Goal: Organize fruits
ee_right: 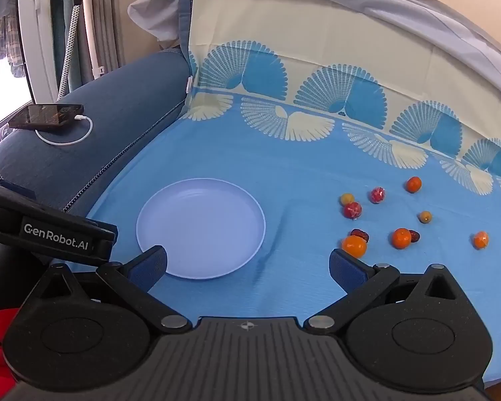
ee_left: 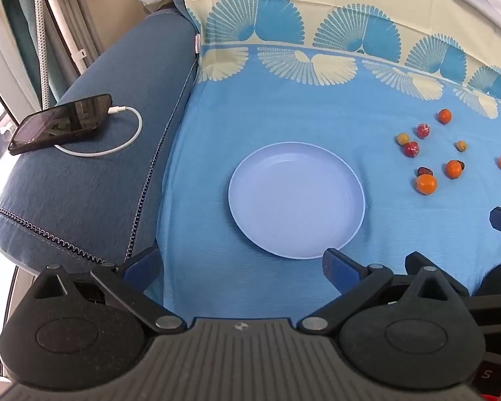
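Note:
A pale blue round plate (ee_left: 296, 200) lies empty on the blue patterned cloth; it also shows in the right wrist view (ee_right: 200, 230). Several small fruits lie loose to its right: oranges (ee_right: 354, 246), red ones (ee_right: 352, 210), yellowish ones (ee_right: 346, 198) and dark ones (ee_right: 360, 234). They also show in the left wrist view, among them an orange (ee_left: 426, 183). My left gripper (ee_left: 238, 265) is open and empty, just in front of the plate. My right gripper (ee_right: 248, 262) is open and empty, between the plate and the nearest orange.
A phone (ee_left: 61, 123) with a white charging cable (ee_left: 117, 140) lies on the blue sofa arm (ee_left: 100, 183) at the left. The cloth (ee_right: 300, 173) runs up the sofa back behind the fruits. The left gripper's body (ee_right: 50, 230) shows at the left of the right wrist view.

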Action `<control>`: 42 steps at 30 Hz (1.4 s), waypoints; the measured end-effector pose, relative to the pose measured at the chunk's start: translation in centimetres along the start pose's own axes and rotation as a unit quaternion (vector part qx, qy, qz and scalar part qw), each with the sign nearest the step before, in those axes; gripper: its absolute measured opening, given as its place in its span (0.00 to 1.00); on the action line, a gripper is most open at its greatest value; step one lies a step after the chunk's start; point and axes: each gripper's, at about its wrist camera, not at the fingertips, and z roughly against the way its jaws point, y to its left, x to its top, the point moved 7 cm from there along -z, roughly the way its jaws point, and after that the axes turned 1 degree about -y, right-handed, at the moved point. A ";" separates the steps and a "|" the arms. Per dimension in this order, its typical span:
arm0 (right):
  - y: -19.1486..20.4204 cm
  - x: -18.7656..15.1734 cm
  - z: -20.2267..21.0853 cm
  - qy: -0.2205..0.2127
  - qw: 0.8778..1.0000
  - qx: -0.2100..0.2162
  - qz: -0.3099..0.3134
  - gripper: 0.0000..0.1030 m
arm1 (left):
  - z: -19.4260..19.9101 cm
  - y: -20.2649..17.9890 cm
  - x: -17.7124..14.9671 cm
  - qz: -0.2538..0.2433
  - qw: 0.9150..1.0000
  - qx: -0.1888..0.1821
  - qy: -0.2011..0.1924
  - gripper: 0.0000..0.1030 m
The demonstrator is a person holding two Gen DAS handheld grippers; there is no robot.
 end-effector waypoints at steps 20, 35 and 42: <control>0.4 -0.3 0.2 0.001 1.000 0.001 0.008 1.00 | -0.4 0.7 -0.4 0.001 1.000 -0.003 0.005 1.00; 0.4 -0.3 0.0 0.003 1.000 0.002 0.008 1.00 | -0.5 0.6 -0.6 0.000 1.000 -0.002 0.009 1.00; 0.5 -0.5 0.0 0.005 1.000 0.004 0.007 1.00 | -0.6 0.7 -0.7 -0.002 1.000 -0.001 0.010 1.00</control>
